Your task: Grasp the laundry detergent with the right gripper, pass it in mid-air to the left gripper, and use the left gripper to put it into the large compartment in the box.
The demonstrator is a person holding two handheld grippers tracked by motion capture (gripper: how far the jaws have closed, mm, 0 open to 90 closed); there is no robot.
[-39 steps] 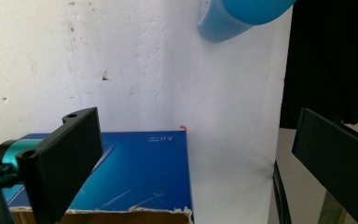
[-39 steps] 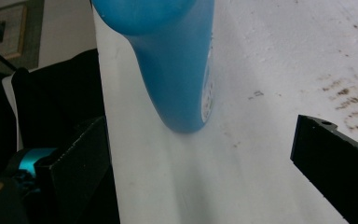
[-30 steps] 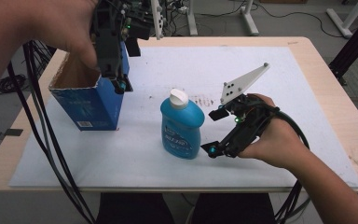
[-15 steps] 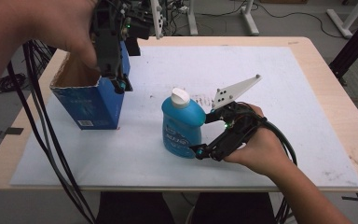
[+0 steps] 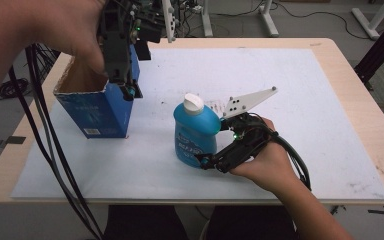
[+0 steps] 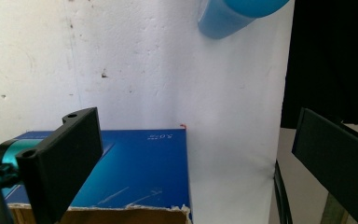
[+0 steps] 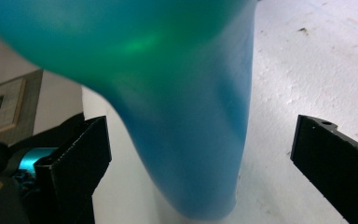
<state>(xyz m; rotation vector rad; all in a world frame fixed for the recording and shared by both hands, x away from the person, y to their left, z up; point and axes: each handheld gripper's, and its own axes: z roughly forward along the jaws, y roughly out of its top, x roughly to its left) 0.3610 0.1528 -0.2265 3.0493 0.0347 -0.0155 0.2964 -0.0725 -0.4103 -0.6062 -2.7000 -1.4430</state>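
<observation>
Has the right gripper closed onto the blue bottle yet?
Apart. In the right gripper view the blue bottle stands between the right gripper's open jaws, with white table showing on both sides.

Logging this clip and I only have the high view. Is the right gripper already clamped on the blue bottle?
Observer: No. In the right gripper view the blue bottle stands between the jaws of the right gripper, with a gap on both sides.
Operator: And the left gripper, is it open?
Observer: Yes. The left gripper has its jaws spread wide, nothing between them.
Operator: What sits under it?
Observer: The blue box, its torn cardboard edge showing at the bottom of the left gripper view.
</observation>
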